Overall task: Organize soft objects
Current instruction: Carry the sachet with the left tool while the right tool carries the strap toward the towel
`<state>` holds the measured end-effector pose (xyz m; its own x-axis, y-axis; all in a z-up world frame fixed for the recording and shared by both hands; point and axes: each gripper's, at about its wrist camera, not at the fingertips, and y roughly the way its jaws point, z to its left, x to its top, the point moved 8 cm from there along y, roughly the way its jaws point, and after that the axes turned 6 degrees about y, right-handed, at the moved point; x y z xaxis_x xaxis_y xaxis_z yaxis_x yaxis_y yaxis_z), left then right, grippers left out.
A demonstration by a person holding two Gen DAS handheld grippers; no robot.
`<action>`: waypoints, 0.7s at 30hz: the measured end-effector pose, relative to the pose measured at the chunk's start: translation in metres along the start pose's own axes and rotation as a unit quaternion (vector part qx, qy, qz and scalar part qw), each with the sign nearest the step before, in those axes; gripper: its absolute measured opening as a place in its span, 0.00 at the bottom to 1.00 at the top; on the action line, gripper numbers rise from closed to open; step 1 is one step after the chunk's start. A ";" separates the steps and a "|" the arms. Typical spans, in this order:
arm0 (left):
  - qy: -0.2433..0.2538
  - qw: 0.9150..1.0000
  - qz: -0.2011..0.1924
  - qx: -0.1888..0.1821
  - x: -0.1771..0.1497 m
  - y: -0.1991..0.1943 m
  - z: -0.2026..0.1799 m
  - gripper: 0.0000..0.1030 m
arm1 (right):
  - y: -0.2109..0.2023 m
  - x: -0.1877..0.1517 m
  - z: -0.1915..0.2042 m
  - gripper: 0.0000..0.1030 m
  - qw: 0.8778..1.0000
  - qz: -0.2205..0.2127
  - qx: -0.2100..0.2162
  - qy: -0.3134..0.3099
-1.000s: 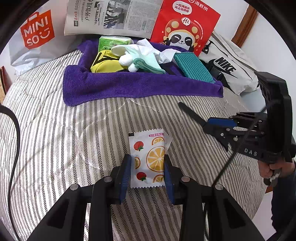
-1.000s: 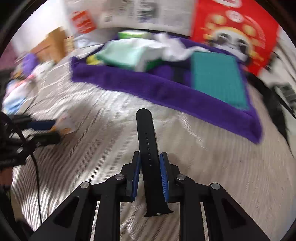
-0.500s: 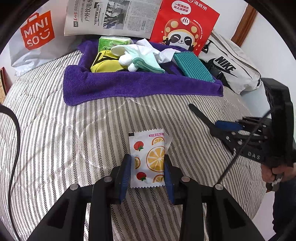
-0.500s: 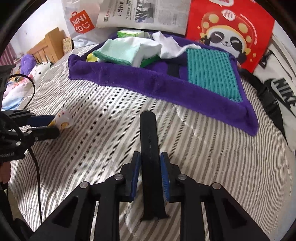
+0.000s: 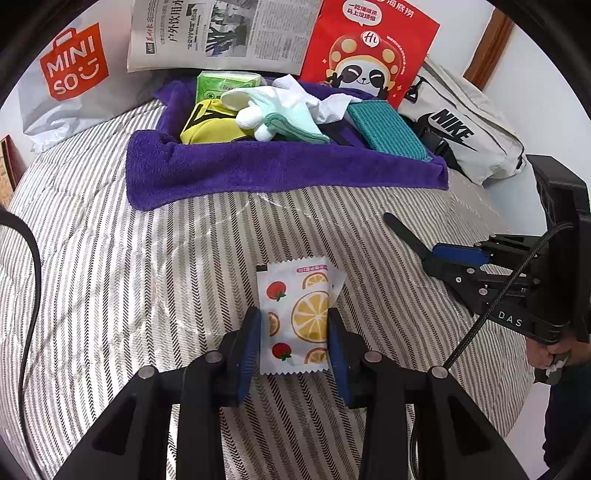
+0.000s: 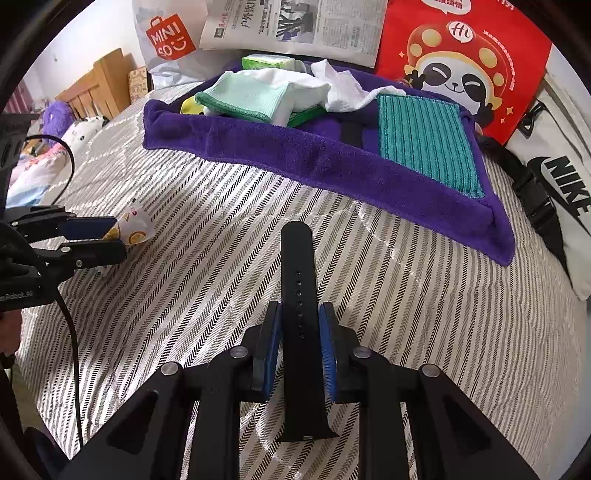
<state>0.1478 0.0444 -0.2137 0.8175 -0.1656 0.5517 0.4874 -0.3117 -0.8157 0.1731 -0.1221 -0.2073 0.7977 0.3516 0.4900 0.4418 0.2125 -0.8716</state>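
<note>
My left gripper (image 5: 293,328) is shut on a white fruit-print sachet (image 5: 297,314), held just above the striped bedspread. A black watch strap (image 6: 300,295) with punched holes sticks forward from my right gripper (image 6: 300,339), whose blue pads clamp its sides. The right gripper (image 5: 424,249) shows at the right of the left wrist view, strap tip pointing left. At the left edge of the right wrist view sits the left gripper (image 6: 114,236) with the sachet (image 6: 135,225). Beyond both lies a purple towel (image 5: 280,173) bearing a teal pad (image 5: 384,127), mint cloth (image 5: 295,118), yellow pouch (image 5: 210,123) and green tissue pack (image 5: 225,83).
A Miniso bag (image 5: 70,74), a newspaper (image 5: 221,33) and a red panda bag (image 5: 369,48) lean on the wall behind the towel. A white Nike bag (image 5: 461,133) lies at the right. A person's hand (image 5: 546,354) holds the right gripper's handle. Plush toys (image 6: 62,122) sit far left.
The right gripper with the strap drifted right in the left wrist view, then back a little left; its view went from blurred to sharp. The left gripper and sachet stayed still.
</note>
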 end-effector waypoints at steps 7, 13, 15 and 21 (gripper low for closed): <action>-0.001 1.000 -0.001 0.007 0.000 -0.002 0.001 0.31 | -0.016 0.003 -0.003 0.20 1.000 -0.008 0.014 0.023; 0.003 1.000 -0.013 0.003 0.009 -0.021 0.000 0.31 | -0.026 0.006 -0.001 0.20 1.000 -0.009 0.013 0.027; 0.003 1.000 -0.016 0.007 0.014 -0.026 0.001 0.31 | -0.030 0.007 -0.002 0.20 0.999 -0.013 0.019 0.033; 0.011 0.999 -0.033 0.001 0.028 -0.045 -0.003 0.31 | -0.047 0.021 -0.005 0.20 0.998 -0.030 0.024 0.041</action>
<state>0.1478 0.0513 -0.1616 0.7766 -0.1652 0.6080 0.5408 -0.3204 -0.7778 0.1708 -0.1290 -0.1556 0.8026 0.2608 0.5364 0.4706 0.2757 -0.8382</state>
